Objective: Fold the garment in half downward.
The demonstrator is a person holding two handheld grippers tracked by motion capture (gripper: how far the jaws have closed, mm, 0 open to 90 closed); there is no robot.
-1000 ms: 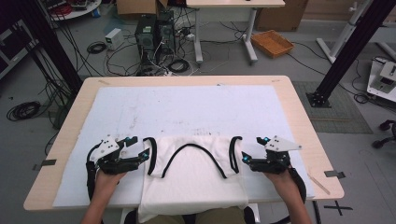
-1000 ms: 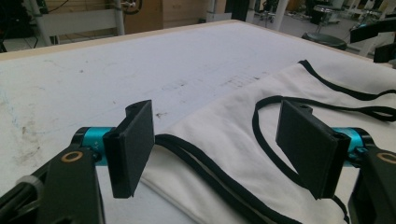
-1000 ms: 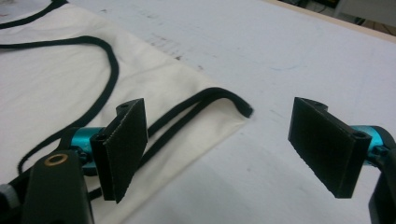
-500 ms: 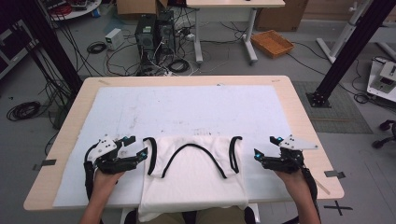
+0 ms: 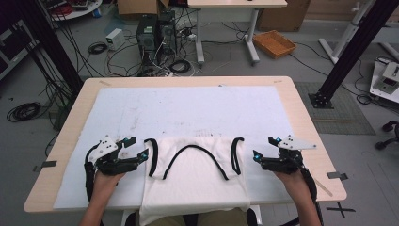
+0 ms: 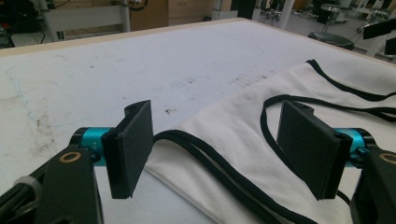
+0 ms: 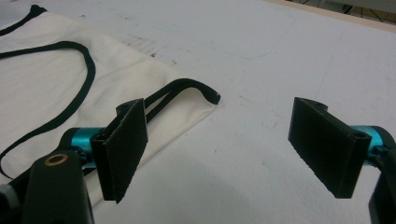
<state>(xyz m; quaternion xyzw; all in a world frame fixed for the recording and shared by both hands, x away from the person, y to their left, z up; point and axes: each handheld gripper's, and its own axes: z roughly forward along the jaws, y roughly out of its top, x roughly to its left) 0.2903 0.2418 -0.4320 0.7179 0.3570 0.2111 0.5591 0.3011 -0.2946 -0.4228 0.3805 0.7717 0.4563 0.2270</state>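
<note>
Table [image 5: 301,113] unchanged; right gripper [image 5: 264,150] farther right.

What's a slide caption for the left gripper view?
Left gripper, jaws open, poised over the black-trimmed strap of a white tank top lying flat on the white table cover.

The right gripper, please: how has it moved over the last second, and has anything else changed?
The right gripper has slid outward, away from the white tank top, toward the table's right edge, jaws open and empty. The left gripper stayed beside the top's left strap, open. The top lies unmoved.
</note>
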